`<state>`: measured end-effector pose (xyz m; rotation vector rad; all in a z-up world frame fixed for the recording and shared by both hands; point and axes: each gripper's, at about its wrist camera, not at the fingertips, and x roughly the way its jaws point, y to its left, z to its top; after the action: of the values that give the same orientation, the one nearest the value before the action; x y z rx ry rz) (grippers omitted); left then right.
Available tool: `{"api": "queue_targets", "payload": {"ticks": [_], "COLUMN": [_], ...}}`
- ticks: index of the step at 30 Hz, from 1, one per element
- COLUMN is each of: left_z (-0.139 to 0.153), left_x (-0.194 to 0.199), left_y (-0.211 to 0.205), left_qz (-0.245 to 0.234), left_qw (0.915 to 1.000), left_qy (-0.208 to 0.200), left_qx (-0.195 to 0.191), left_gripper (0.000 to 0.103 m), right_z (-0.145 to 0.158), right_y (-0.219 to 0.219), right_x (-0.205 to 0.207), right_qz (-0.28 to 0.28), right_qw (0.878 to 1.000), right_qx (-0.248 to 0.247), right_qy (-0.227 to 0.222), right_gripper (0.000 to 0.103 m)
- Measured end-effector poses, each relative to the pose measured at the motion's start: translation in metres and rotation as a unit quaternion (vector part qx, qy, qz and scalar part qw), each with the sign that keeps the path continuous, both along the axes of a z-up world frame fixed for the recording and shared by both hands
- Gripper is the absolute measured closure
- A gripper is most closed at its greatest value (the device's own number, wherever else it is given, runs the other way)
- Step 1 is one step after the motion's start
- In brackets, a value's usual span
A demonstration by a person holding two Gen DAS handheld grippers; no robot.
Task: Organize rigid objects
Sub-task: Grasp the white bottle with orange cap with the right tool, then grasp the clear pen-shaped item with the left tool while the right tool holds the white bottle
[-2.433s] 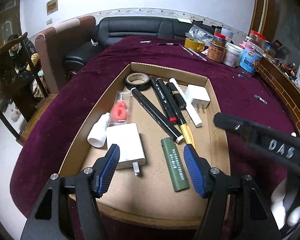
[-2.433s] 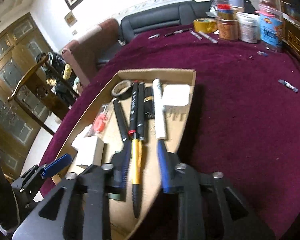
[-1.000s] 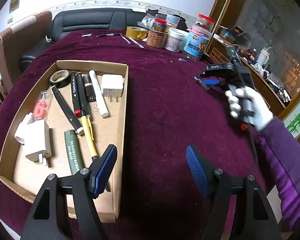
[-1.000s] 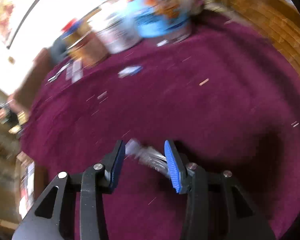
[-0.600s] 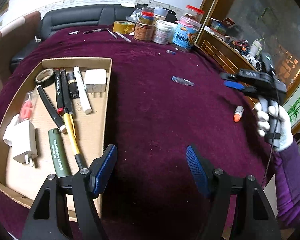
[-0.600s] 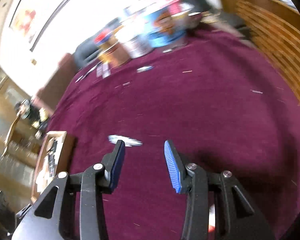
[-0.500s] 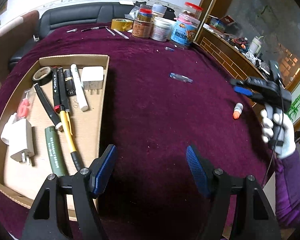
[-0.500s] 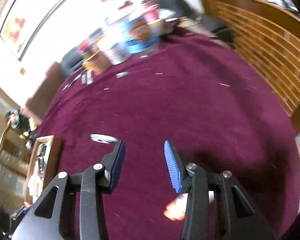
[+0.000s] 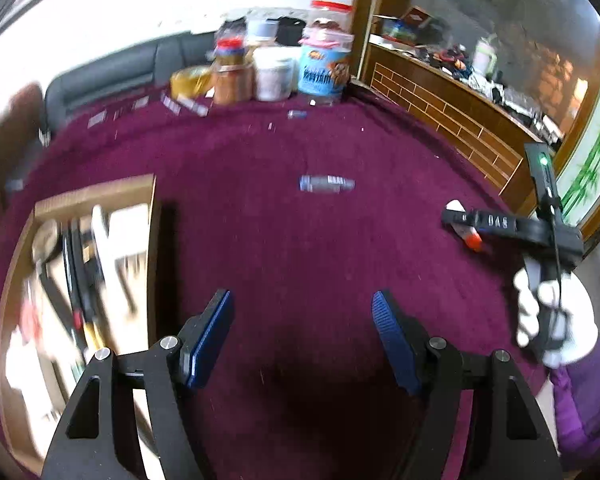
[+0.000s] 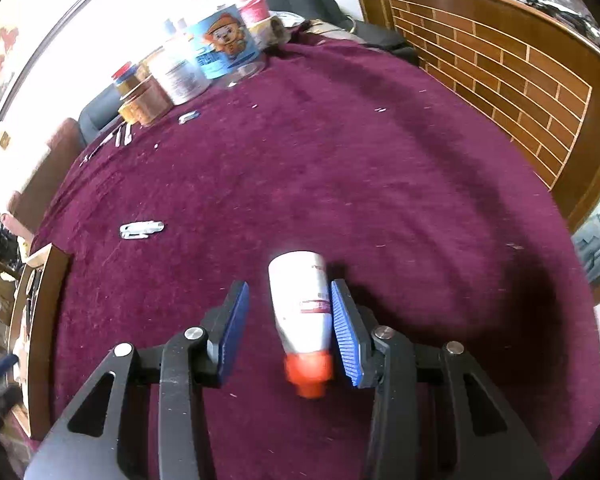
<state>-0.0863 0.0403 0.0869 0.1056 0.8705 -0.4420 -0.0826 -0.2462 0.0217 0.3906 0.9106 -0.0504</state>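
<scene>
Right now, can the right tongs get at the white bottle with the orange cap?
Probably yes. The white bottle already lies between the open right tongs, close against one pad, nothing else on the cloth nearby.

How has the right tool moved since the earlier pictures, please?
Yes: it left the cardboard tray and crossed the purple cloth; the right tool now brackets the white bottle.

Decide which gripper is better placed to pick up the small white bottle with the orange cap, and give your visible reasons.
Right. The right gripper is open with the white bottle lying between its fingers, close against one pad. The left gripper is open over bare purple cloth, beside the cardboard tray, well away from the bottle.
</scene>
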Motion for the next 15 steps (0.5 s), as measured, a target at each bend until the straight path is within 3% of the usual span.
{"api": "queue_targets", "payload": {"ticks": [4,8,15], "left_z": [0.001,-0.013,-0.049], "left_x": [0.037,0.073,0.114], "left_y": [-0.031,-0.069,-0.128], "left_qz": [-0.045,-0.087,-0.176], "left_qw": [0.9984,0.9933,0.9699], "left_qy": [-0.014,-0.015,-0.022], "left_qx": [0.031,0.076,0.167], "left_gripper": [0.037,0.038,0.038], "right_z": [-0.006,-0.007,-0.01], "right_y": [0.005,0.002,-0.007], "right_x": [-0.008,-0.009,-0.009], "right_qz": [0.003,0.007,0.008], "right_qw": [0.999,0.999,0.997], "right_qx": [0.007,0.022,0.06], "right_qy": [-0.04,-0.045,-0.052], "right_gripper": [0.066,0.066,0.066]}}
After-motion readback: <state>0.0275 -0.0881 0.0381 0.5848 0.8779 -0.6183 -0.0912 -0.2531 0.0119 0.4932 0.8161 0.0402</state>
